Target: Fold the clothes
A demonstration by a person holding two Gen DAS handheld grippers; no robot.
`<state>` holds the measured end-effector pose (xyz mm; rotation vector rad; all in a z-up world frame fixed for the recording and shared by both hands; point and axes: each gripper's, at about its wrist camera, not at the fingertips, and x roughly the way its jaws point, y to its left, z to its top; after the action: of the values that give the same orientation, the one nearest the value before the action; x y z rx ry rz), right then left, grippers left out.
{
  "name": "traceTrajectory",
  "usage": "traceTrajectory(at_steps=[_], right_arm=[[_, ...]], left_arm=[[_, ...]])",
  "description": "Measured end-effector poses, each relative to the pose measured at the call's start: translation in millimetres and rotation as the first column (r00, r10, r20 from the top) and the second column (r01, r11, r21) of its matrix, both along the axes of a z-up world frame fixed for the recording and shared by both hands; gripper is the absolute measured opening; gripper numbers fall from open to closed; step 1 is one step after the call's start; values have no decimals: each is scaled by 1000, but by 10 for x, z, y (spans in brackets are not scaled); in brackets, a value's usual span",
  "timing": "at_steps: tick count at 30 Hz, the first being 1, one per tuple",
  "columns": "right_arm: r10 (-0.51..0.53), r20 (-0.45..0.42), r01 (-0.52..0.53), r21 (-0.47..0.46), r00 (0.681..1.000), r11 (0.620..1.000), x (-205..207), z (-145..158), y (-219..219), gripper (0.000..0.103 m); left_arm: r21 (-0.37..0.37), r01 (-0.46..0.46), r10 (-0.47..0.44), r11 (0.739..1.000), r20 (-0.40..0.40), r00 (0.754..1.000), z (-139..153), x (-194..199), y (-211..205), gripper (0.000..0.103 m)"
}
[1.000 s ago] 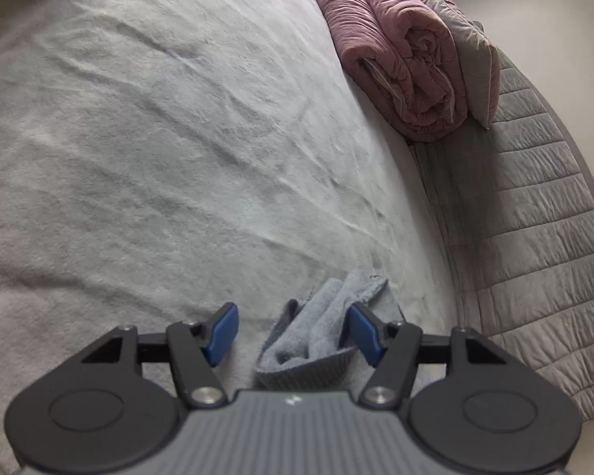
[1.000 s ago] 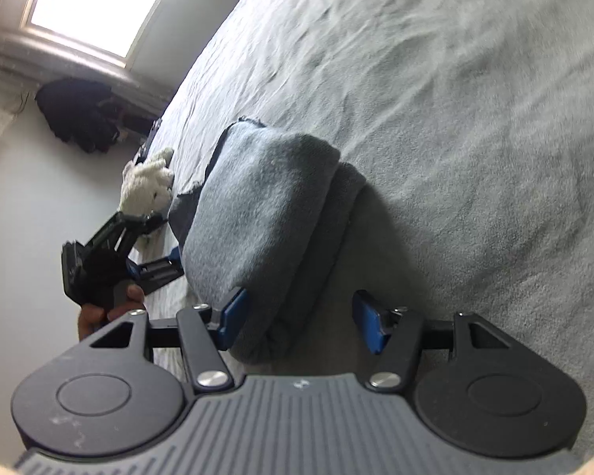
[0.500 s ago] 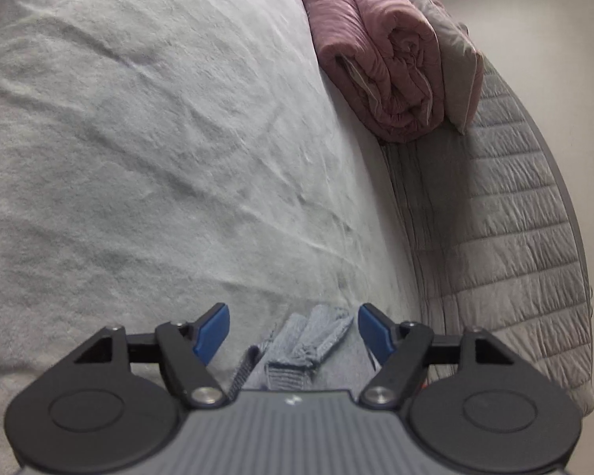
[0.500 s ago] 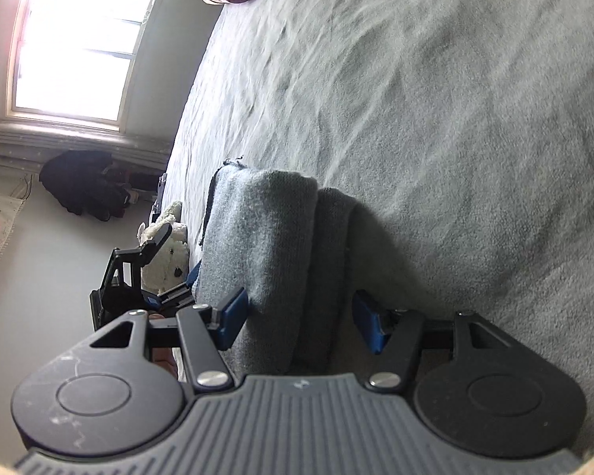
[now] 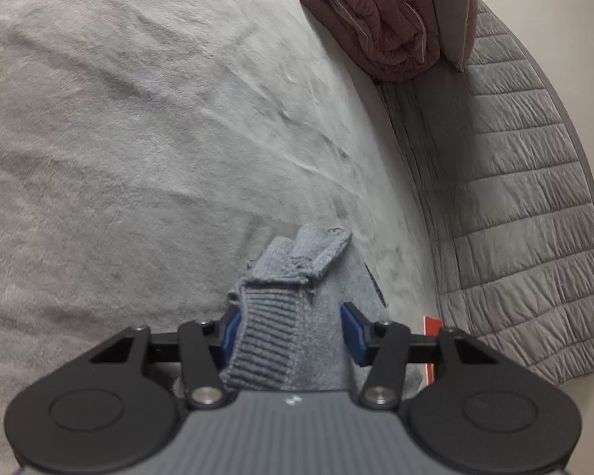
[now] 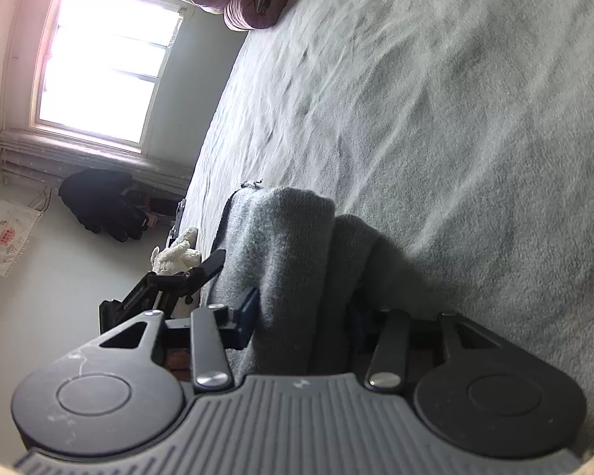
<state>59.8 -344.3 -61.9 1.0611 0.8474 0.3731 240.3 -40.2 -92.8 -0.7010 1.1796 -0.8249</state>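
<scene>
**Both grippers close on a grey knit at the bed's edge**

Grey fleece bedding [image 5: 146, 150] covers a wide bed, rumpled into shallow creases, with a rolled pink duvet [image 5: 380, 19] and a pale pillow [image 5: 453, 8] stacked against a quilted grey headboard [image 5: 526, 182]. From the right wrist view a bright window [image 6: 103, 63] lights the room, a dark heap of clothing [image 6: 103, 209] lies on the floor below it, and a white plush toy [image 6: 176, 259] sits near the bed's side.

A grey knit garment [image 5: 293, 316] lies bunched at the near edge of the bed, already doubled over into a thick bundle. The left gripper [image 5: 291, 330] has the ribbed hem between its 2 blue pads, and its jaws are closing; the left pad looks to touch the knit, the right pad shows a sliver of gap. The right gripper [image 6: 303, 318] straddles the folded body of the same garment, jaws also closing, with cloth filling the space between them; its right pad is in shadow.

Taking 2 separated spots probably lets the person lift and lay the bundle flat without its layers sliding apart.
</scene>
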Motion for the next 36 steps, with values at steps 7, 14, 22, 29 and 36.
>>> traceTrajectory(at_steps=[7, 14, 22, 29, 36], right_arm=[[-9, 50, 10, -6, 999, 1000, 29, 201, -174, 35], [-62, 116, 66, -31, 991, 997, 287, 521, -585, 33], [-66, 175, 79, -69, 982, 994, 714, 600, -1197, 32], [-91, 171, 105, -75, 981, 992, 1147, 503, -1769, 31], [-71, 190, 90, -98, 979, 991, 1783, 506, -2182, 30]], left_arm=[[-57, -98, 99, 994, 14, 995, 146, -111, 18, 32], [-99, -143, 148, 985, 41, 988, 402, -48, -343, 30], [-146, -175, 187, 974, 69, 980, 585, 219, -1090, 30], [-163, -205, 221, 965, 87, 971, 561, 481, -1801, 30], [-196, -281, 300, 939, 75, 951, 433, 734, -2223, 29]])
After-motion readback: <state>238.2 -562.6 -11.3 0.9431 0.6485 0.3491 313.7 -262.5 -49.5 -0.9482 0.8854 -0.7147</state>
